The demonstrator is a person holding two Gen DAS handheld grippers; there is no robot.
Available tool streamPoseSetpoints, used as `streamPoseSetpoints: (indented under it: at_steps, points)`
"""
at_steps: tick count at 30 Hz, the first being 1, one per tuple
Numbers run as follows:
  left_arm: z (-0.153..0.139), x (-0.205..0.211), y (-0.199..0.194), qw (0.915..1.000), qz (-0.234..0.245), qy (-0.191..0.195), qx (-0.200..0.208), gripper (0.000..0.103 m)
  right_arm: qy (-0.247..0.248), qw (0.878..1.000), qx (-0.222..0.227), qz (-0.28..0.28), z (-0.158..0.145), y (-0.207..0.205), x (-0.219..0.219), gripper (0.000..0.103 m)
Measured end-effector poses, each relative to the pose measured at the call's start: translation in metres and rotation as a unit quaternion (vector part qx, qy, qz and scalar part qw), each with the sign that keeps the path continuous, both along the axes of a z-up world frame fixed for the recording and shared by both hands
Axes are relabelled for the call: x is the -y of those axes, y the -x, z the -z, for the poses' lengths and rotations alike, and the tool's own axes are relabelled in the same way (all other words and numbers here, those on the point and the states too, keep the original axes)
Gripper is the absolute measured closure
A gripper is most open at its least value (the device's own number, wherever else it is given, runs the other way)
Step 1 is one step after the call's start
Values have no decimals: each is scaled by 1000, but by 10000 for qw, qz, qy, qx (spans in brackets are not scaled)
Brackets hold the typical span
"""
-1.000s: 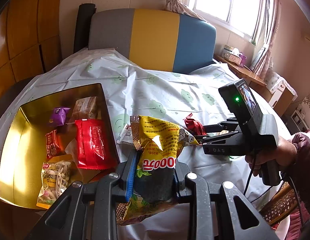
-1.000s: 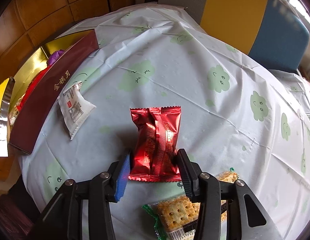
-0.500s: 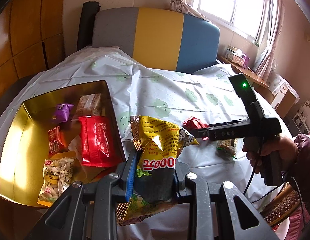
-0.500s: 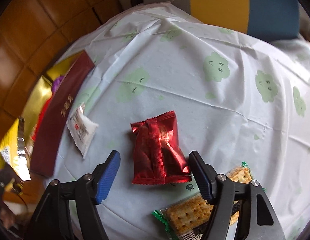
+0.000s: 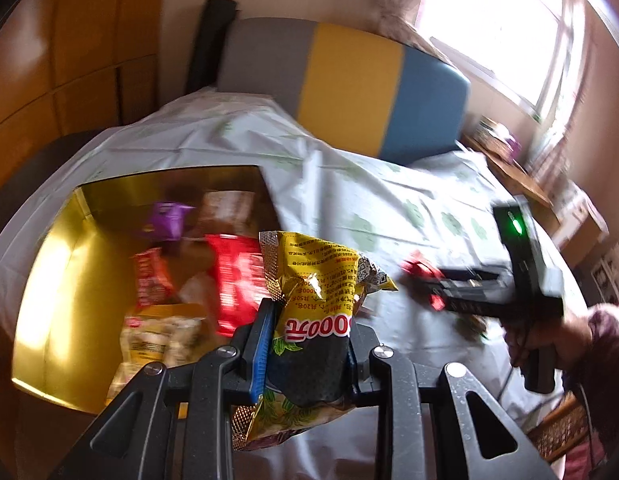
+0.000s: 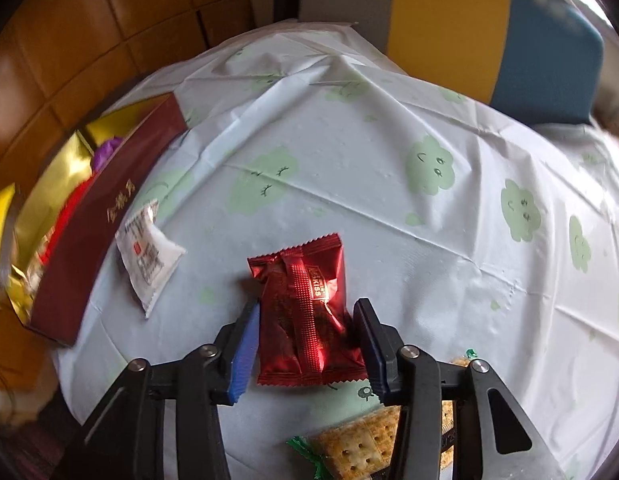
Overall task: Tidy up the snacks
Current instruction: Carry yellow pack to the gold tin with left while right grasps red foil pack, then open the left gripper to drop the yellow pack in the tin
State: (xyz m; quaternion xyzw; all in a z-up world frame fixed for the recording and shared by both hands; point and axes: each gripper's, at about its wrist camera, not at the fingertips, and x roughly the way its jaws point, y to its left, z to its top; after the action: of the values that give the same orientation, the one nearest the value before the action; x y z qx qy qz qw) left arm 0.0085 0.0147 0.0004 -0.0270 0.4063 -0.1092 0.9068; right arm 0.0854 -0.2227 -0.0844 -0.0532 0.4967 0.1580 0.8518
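My left gripper (image 5: 307,322) is shut on a yellow snack bag (image 5: 317,280) and holds it up just right of the gold box (image 5: 49,280), which holds several snacks. My right gripper (image 6: 305,322) is shut on a shiny red snack packet (image 6: 305,308) on the tablecloth. In the left wrist view the right gripper (image 5: 441,288) sits at the right with the red packet (image 5: 419,270) at its tip. The box's dark red side (image 6: 101,220) shows at the left of the right wrist view.
A white sachet (image 6: 147,252) lies between the box and the red packet. A cracker pack (image 6: 361,444) lies under my right gripper. A grey, yellow and blue sofa back (image 5: 349,84) stands behind the table. The table edge falls away at the left.
My right gripper was open around the red packet half a second ago and has closed on it. My left gripper has swung with the yellow bag, blurring the view.
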Motion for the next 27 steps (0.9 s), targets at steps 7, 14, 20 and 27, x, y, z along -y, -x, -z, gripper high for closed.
streamPoseSetpoints:
  at_steps: [7, 14, 20, 27]
  points:
    - [-10, -85, -19, 9920, -1207, 358, -89, 73, 183, 9998, 24, -38, 1, 1, -5, 60]
    - [8, -146, -45, 9761, -2003, 550, -643, 73, 218, 9998, 17, -44, 1, 2, -7, 60]
    - [34, -154, -61, 9679, -2221, 489, -1066, 73, 217, 9998, 18, -43, 1, 2, -7, 60]
    - [53, -149, -69, 9683, -2138, 250, -1264, 67, 225, 9997, 21, -47, 1, 2, -7, 59]
